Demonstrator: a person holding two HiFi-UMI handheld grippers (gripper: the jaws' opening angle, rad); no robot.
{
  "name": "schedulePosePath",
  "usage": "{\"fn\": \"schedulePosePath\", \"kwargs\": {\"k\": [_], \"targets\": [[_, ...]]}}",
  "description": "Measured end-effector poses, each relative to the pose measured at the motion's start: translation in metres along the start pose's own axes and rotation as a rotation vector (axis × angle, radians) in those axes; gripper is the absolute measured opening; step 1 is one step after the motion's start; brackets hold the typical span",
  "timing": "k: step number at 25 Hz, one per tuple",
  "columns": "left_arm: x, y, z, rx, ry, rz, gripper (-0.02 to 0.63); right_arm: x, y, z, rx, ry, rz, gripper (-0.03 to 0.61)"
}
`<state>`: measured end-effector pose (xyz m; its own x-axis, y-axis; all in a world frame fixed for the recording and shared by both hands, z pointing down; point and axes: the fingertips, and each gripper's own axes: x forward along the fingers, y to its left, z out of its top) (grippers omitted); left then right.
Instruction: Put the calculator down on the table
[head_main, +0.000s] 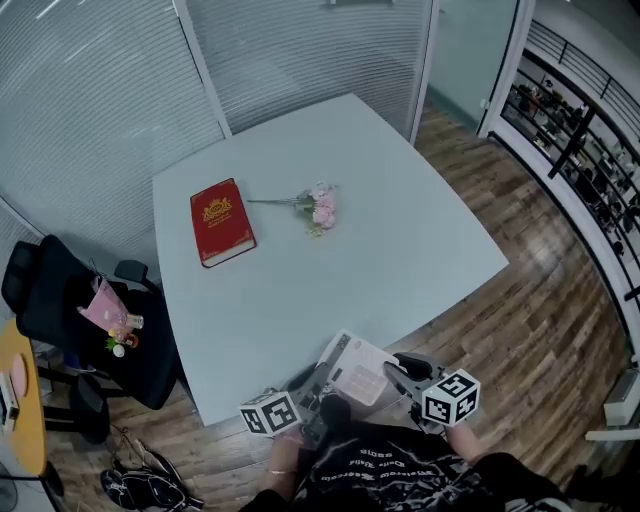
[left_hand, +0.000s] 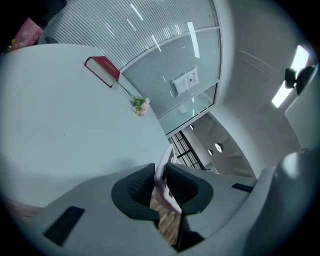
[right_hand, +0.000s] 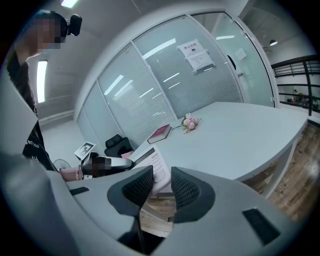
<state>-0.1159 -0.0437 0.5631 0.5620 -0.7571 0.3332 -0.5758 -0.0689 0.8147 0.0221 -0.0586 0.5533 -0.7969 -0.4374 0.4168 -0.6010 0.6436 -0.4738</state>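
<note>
The calculator (head_main: 355, 375) is a flat white slab with grey keys, held tilted over the near edge of the pale blue table (head_main: 400, 240). My left gripper (head_main: 312, 388) is shut on its left edge; in the left gripper view the calculator (left_hand: 162, 172) shows edge-on, pinched between the black pads of the left gripper (left_hand: 161, 187). My right gripper (head_main: 396, 374) is closed on the right side. In the right gripper view the calculator (right_hand: 155, 167) passes between the pads of the right gripper (right_hand: 162, 189), with wooden floor below.
A red book (head_main: 222, 221) and a small bunch of pink flowers (head_main: 320, 208) lie on the table's far half. A black office chair (head_main: 60, 300) holding a pink bouquet (head_main: 108, 315) stands at the left. Glass partition walls stand behind the table.
</note>
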Motion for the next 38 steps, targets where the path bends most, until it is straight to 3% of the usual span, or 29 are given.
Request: {"fn": "schedulePosePath", "kwargs": {"k": [19,38], "targets": [[0.029,0.053,0.095,0.046,0.082,-0.003,0.078,0.093,-0.010,0.042,0.012,-0.002,-0.080,0.123],[0.147,-0.019,0.155,0.198,0.093,-0.067,0.080,0.066,-0.105,0.134,0.023,-0.123,-0.162,0.123]]}}
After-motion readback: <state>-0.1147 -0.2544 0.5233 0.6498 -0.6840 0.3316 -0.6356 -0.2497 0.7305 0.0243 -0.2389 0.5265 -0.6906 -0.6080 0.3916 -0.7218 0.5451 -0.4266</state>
